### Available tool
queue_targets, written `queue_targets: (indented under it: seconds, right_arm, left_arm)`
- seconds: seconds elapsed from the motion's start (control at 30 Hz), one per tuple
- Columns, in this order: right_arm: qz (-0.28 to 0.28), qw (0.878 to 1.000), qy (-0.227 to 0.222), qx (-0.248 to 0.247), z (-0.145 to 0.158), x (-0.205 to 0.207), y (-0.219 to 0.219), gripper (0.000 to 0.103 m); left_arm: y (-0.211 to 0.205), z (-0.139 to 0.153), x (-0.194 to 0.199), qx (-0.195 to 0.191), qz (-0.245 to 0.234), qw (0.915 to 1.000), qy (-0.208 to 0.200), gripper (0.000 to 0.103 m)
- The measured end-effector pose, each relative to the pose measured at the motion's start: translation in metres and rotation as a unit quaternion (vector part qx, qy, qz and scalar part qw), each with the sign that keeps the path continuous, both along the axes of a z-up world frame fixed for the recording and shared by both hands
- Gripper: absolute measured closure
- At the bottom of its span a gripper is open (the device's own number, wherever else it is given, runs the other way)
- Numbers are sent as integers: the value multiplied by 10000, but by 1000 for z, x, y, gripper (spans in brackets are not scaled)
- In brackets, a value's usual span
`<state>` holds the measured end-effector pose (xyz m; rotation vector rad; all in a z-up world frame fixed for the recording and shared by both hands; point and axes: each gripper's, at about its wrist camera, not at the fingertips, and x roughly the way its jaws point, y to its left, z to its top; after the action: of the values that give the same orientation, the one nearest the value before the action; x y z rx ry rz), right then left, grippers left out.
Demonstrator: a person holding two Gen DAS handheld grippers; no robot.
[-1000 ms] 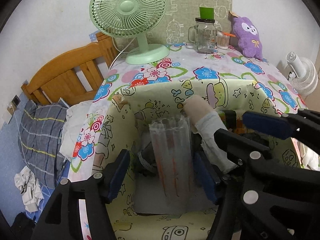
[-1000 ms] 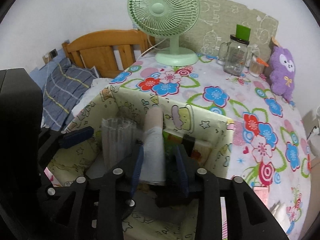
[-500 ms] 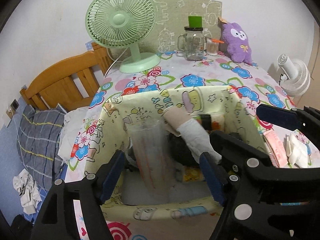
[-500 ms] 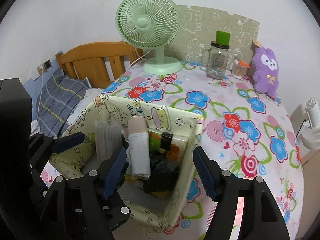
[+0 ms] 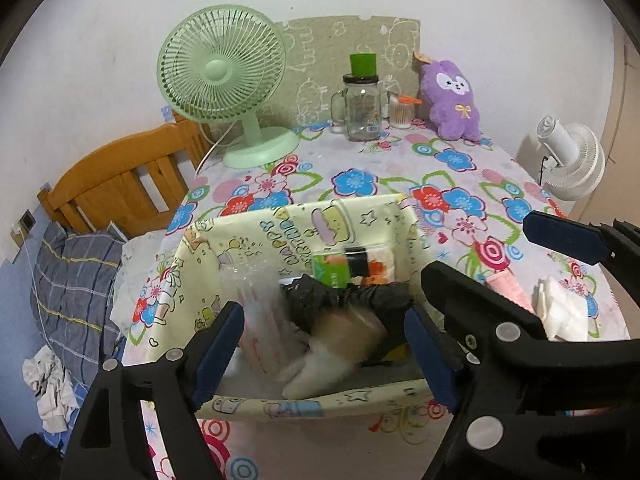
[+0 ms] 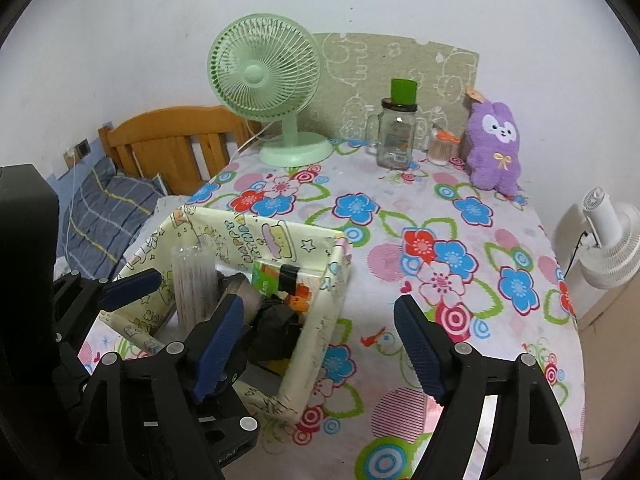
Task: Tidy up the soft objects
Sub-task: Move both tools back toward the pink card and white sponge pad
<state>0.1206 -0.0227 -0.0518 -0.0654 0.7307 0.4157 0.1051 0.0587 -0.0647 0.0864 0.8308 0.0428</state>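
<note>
I see my left claw [image 5: 324, 344] and right claw [image 6: 320, 344] both spread, holding nothing, above the pale yellow cartoon-print fabric box [image 6: 320, 304] on the floral-clothed table [image 6: 460, 240].

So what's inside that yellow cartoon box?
Inside the yellow cartoon box: an upright clear plastic sleeve, a whitish roll, a crumpled black bag and a green packet. Whatever lies beneath them is covered.
</note>
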Motion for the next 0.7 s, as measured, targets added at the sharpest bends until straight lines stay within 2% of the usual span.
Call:
queue_targets:
  seconds: [0.7]
  right_arm:
    - [-502,9979,-392,146,22,-23,-63,12]
  left_arm:
    - [-55,26,-14,-159,-393,9982,-421,5]
